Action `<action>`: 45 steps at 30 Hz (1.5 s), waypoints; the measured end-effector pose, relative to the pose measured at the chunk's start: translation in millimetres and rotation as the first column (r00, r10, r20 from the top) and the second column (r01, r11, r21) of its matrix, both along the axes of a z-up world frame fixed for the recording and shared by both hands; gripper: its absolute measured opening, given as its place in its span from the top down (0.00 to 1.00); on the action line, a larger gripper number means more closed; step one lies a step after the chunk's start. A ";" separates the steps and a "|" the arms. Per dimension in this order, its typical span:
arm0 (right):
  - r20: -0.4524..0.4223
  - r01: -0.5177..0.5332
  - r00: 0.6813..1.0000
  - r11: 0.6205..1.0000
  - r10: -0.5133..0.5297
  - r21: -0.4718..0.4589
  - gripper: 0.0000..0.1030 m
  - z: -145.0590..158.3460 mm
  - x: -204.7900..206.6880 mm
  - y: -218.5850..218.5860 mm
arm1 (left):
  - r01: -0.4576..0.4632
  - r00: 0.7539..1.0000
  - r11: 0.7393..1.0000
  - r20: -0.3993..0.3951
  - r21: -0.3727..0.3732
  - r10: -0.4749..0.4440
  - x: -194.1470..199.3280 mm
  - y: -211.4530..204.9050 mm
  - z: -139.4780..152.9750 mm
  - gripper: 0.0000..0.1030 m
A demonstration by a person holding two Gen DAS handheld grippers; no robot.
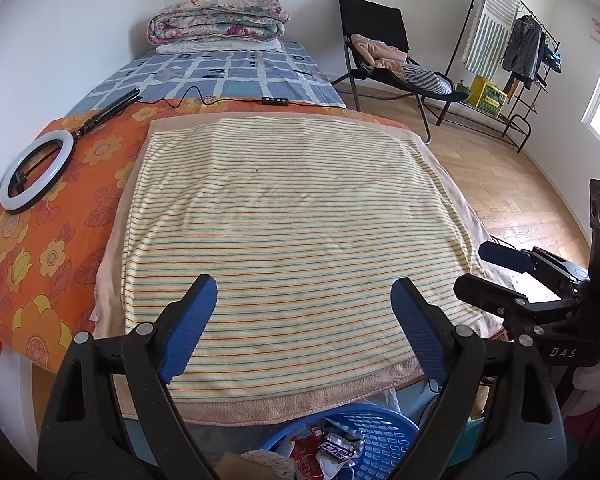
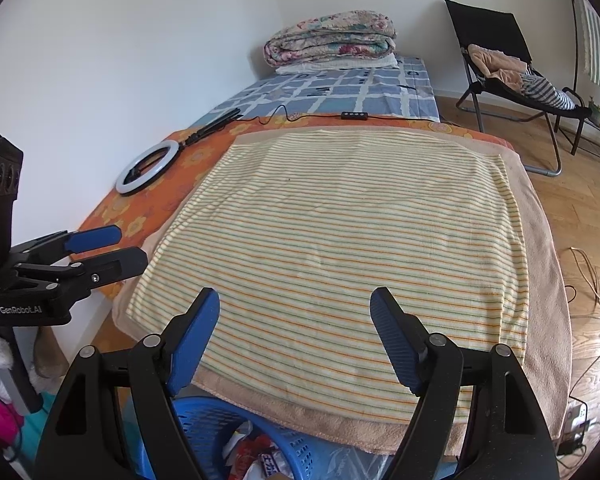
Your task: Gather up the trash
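Note:
A blue plastic basket stands below the bed's near edge and holds several wrappers; it also shows in the right wrist view with wrappers inside. My left gripper is open and empty above the striped towel. My right gripper is open and empty above the same towel. Each gripper shows in the other's view: the right gripper at the right, the left gripper at the left. No trash lies on the towel.
A ring light with its cable and remote lies on the orange floral sheet. A folded quilt sits at the bed's far end. A black chair with clothes and a clothes rack stand on the wooden floor.

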State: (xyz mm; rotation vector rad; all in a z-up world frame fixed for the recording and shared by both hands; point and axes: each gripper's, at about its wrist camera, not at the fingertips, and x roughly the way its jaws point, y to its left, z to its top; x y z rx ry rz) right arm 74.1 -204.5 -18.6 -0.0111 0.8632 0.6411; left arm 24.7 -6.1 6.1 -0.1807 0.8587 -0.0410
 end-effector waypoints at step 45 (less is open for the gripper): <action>0.020 0.015 1.000 1.000 -0.015 -0.007 0.24 1.2 -0.4 0.0 | -0.030 0.999 0.999 0.033 0.029 0.029 -1.5 -1.2 7.7 0.01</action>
